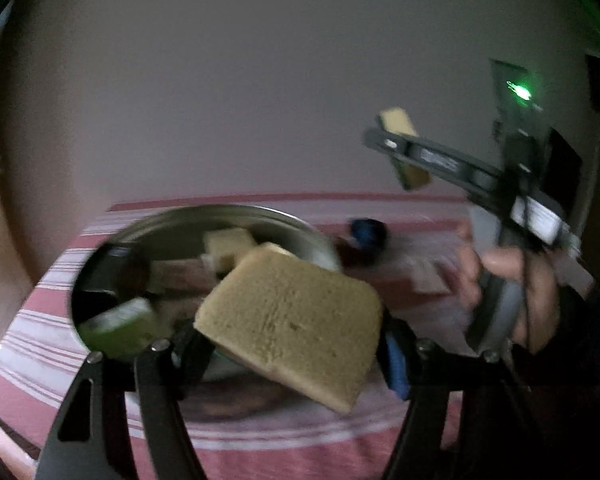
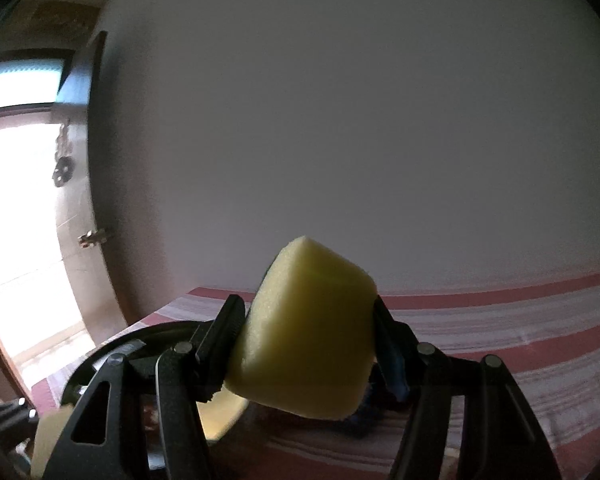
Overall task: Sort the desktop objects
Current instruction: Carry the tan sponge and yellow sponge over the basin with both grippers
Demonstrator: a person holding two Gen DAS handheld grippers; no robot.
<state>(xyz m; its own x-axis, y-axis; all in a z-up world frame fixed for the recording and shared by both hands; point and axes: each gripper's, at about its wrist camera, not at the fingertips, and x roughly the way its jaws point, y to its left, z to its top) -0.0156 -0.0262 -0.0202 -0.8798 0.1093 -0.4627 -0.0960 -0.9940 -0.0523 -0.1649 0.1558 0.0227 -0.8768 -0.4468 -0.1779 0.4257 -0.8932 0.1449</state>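
My left gripper (image 1: 290, 338) is shut on a flat tan sponge (image 1: 296, 320) and holds it tilted just above the near rim of a round metal bowl (image 1: 304, 232). The bowl holds several sponge pieces, among them a pale yellow one (image 1: 228, 246) and a green one (image 1: 120, 322). My right gripper (image 2: 306, 338) is shut on a thick yellow sponge block (image 2: 308, 332), lifted above the table. From the left wrist view the right gripper (image 1: 404, 148) shows at upper right, held in a hand, with its sponge (image 1: 400, 120) in the jaws.
A red and white striped cloth (image 1: 284, 448) covers the table. A small dark blue object (image 1: 366, 234) lies right of the bowl. A plain wall stands behind. A bright doorway (image 2: 24, 220) is at the left in the right wrist view.
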